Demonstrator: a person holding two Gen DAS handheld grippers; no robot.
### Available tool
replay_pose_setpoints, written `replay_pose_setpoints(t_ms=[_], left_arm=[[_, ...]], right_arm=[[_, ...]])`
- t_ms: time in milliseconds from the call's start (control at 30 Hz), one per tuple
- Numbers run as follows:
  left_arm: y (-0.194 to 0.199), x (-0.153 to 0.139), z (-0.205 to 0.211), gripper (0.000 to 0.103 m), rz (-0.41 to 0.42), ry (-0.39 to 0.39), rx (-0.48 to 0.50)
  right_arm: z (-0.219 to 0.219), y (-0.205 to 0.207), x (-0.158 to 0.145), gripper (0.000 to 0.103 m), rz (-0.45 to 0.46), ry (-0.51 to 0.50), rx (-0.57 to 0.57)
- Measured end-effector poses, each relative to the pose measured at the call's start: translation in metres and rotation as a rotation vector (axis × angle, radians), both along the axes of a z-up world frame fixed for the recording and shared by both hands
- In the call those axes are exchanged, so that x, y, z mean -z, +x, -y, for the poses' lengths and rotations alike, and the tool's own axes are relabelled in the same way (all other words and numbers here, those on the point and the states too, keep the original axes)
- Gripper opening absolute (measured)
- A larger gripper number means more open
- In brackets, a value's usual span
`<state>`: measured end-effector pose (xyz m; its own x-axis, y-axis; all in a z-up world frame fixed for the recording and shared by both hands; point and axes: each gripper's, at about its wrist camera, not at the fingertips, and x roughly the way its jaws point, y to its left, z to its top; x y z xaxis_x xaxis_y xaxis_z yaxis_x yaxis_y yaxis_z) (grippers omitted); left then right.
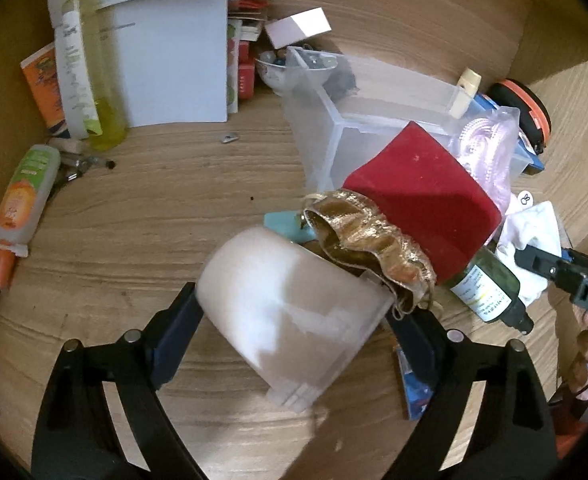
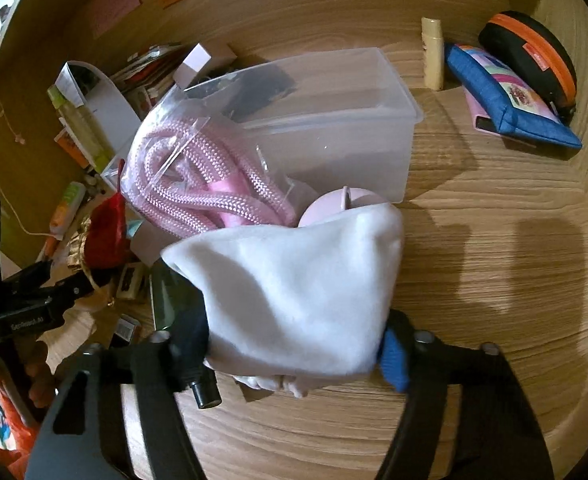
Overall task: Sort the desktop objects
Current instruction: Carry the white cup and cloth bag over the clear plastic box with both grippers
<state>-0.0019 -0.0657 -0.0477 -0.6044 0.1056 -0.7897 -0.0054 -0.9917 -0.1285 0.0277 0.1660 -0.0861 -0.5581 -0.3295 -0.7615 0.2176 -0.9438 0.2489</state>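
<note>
Between the left gripper's (image 1: 294,320) fingers lies a frosted cup (image 1: 290,316) on its side; both pads touch its wall, so the jaws grip it. Just behind the cup sits a gold pouch (image 1: 357,236), and behind that a red block (image 1: 425,204) leaning against the clear bin (image 1: 333,120). Right of the cup lies a green bottle (image 1: 489,292). In the right wrist view, the right gripper (image 2: 297,344) clamps a white cloth (image 2: 301,284), both pads pressed into it, just in front of the bin (image 2: 333,120). A bag of pink rope (image 2: 198,176) rests against the bin's near side.
</note>
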Motion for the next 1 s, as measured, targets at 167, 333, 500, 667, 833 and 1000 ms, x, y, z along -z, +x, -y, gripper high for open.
replay_pose_setpoints(t_ms=[167,333,500,667,833,1000], left_arm=[[0.012,0.000,0.011,0.091,-0.006,0.001,-0.048],[0.022,0.001,0.026,0.091,-0.002,0.010,-0.107],[0.030,-0.003,0.039,0.091,-0.009,0.024,-0.153],[0.035,-0.016,0.043,0.091,-0.046,0.029,-0.172],[0.034,-0.031,0.041,0.091,-0.085,0.032,-0.165],[0.024,-0.045,0.036,0.091,-0.110,0.049,-0.142]], right_arm=[[-0.007,0.002,-0.002,0.050,-0.014,-0.033,0.004],[-0.009,0.009,-0.008,0.046,-0.041,-0.039,0.008],[-0.016,0.016,-0.021,0.045,-0.080,-0.063,0.021],[-0.023,0.020,-0.036,0.045,-0.124,-0.068,0.035],[-0.028,0.020,-0.051,0.045,-0.169,-0.067,0.050],[-0.027,0.016,-0.066,0.046,-0.221,-0.056,0.054]])
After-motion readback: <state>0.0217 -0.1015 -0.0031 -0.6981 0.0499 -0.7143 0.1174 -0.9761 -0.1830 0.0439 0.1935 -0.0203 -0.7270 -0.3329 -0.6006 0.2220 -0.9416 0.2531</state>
